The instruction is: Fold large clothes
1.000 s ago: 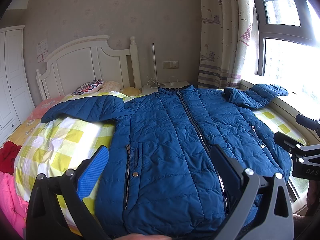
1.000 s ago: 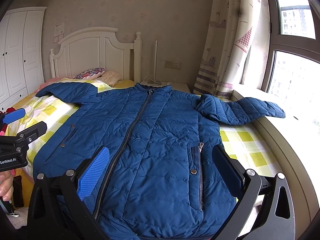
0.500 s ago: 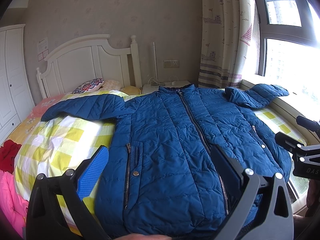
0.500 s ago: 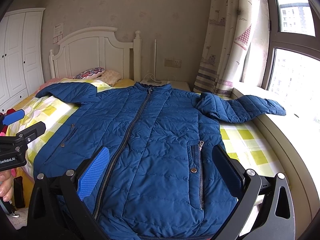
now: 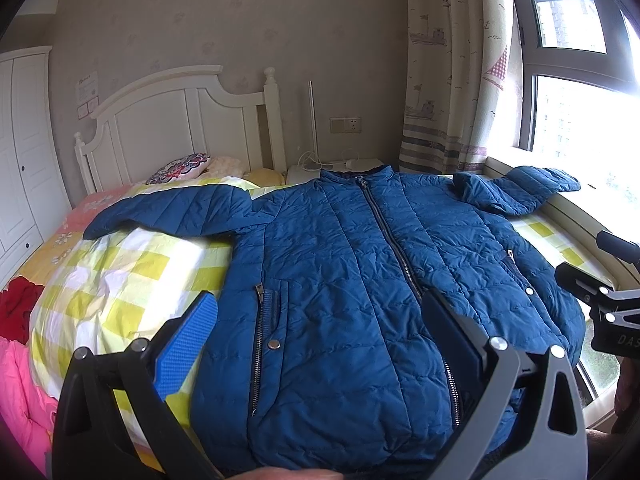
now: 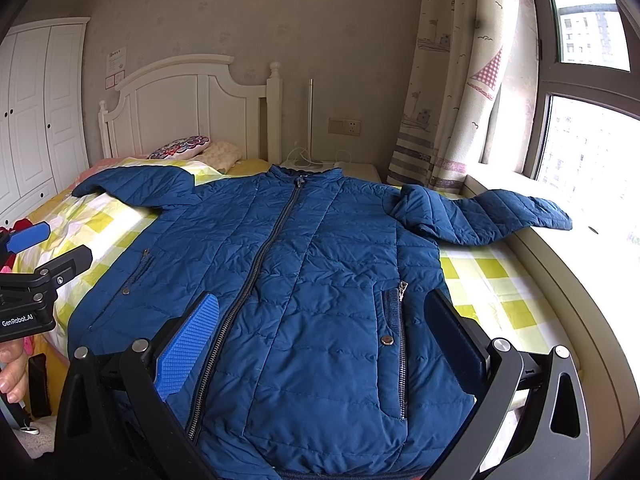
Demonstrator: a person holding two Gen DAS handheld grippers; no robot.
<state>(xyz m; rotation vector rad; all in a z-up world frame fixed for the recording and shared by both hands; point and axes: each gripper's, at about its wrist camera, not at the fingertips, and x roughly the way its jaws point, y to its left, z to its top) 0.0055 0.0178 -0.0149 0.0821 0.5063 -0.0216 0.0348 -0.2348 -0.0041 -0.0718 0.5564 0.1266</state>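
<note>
A large blue quilted jacket (image 5: 360, 264) (image 6: 312, 272) lies flat and zipped on the bed, collar toward the headboard, both sleeves spread out. Its left sleeve (image 5: 168, 216) rests on the checked quilt. Its right sleeve (image 6: 488, 216) reaches onto the window sill. My left gripper (image 5: 320, 332) hovers open over the jacket's lower left part, above the hem. My right gripper (image 6: 324, 332) stands open over the lower right part. Neither holds anything. Each gripper shows at the edge of the other's view: the right gripper (image 5: 600, 296) and the left gripper (image 6: 36, 276).
The bed has a yellow-checked quilt (image 5: 120, 280) and a white headboard (image 6: 188, 108) with pillows (image 6: 180, 148). A white wardrobe (image 6: 36, 120) stands at left. A window sill (image 6: 560, 280) and curtain (image 6: 460, 100) run along the right. Red and pink clothes (image 5: 16, 320) lie at the bed's left edge.
Both views have shifted very slightly; the jacket lies unchanged and both grippers stay open.
</note>
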